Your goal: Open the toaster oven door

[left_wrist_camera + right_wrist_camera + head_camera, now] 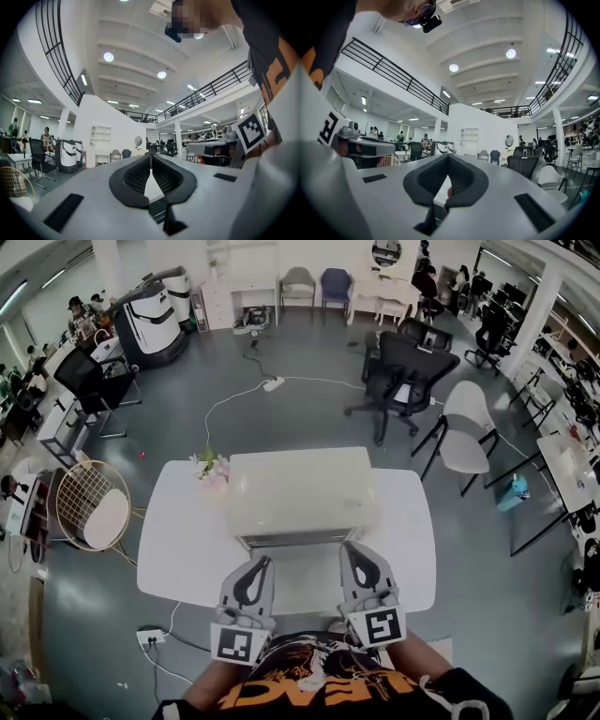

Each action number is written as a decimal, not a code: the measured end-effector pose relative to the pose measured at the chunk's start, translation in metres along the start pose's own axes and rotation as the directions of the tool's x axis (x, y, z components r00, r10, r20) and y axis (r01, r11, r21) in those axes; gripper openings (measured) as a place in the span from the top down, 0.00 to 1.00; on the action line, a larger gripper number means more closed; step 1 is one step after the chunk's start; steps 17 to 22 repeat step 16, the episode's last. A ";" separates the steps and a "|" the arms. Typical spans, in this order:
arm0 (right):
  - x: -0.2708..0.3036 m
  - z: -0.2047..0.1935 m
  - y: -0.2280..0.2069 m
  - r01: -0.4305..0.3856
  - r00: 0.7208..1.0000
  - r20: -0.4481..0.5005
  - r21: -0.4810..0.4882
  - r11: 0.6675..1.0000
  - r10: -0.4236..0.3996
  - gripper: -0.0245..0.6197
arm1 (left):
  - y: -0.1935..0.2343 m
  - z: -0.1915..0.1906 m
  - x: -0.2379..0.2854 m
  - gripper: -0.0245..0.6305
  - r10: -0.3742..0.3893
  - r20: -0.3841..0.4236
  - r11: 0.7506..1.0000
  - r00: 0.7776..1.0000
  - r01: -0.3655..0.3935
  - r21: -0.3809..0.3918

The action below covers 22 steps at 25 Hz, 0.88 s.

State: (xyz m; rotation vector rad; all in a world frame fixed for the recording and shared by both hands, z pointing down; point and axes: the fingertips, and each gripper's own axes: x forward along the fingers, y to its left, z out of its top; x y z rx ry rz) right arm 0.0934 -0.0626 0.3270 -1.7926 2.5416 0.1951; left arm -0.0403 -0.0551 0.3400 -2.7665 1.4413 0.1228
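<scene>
A pale cream toaster oven [300, 491] stands in the middle of the white table [178, 549], its front face [298, 540] turned toward me. My left gripper [262, 562] hangs just short of that front face on the left, jaws closed tip to tip with nothing between them. On the right, my right gripper [348, 547] sits level with it, its jaws likewise together and empty. In the left gripper view the left gripper [150, 157] points up across the room. The right gripper [447, 157] in its own view does the same. Neither touches the oven.
A small bunch of flowers [211, 467] sits left of the oven. On the floor stand a round wire chair [91, 505] at left, a black office chair [408, 371] and a white chair [466, 432] behind the table. A power strip [150, 637] lies near my left.
</scene>
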 end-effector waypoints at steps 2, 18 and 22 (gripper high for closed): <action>0.002 0.000 -0.001 -0.015 1.000 0.002 0.001 1.000 0.015 0.94 | -0.002 -0.001 0.005 0.91 0.001 -0.005 1.000 1.000 -0.001 -0.003; 0.003 -0.007 0.005 -0.043 0.999 -0.010 -0.010 0.999 0.043 0.94 | 0.000 -0.008 0.001 0.91 0.010 -0.010 1.000 1.000 -0.010 -0.004; 0.003 -0.007 0.005 -0.043 0.999 -0.010 -0.010 0.999 0.043 0.94 | 0.000 -0.008 0.001 0.91 0.010 -0.010 1.000 1.000 -0.010 -0.004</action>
